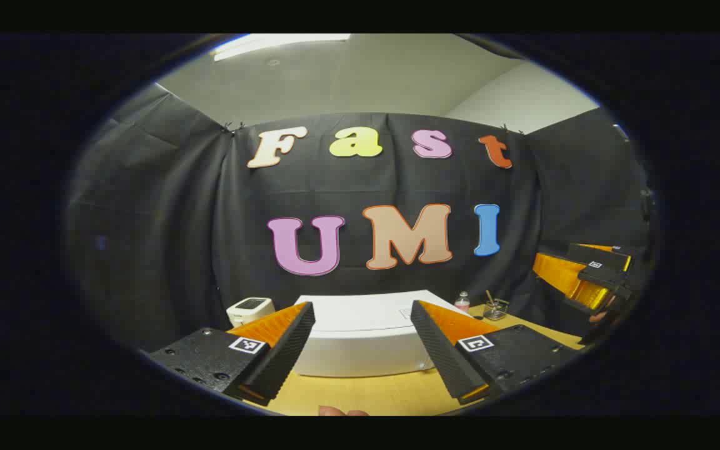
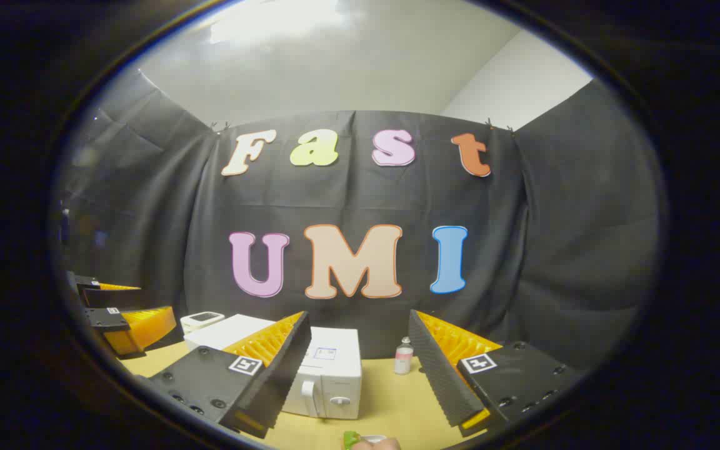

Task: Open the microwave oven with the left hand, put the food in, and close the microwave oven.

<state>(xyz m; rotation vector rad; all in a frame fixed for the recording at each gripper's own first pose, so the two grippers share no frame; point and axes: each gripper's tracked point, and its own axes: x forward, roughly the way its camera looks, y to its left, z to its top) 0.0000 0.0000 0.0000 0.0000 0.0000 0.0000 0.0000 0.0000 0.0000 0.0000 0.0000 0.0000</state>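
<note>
A: Where is the microwave oven [image 1: 366, 337] sitting?

B: It is standing on the table [image 1: 360, 394], door seemingly closed, straight ahead of the left claw [image 1: 363, 350], whose fingers are spreading wide around nothing.

A: And the right claw [image 2: 357, 369]?

B: It is gaping empty too, with the oven ahead and to its left. The handle is looking upright near the knob, so I judge the left claw is lining up better. The food [image 2: 352, 439] is peeking in at the bottom.
</note>
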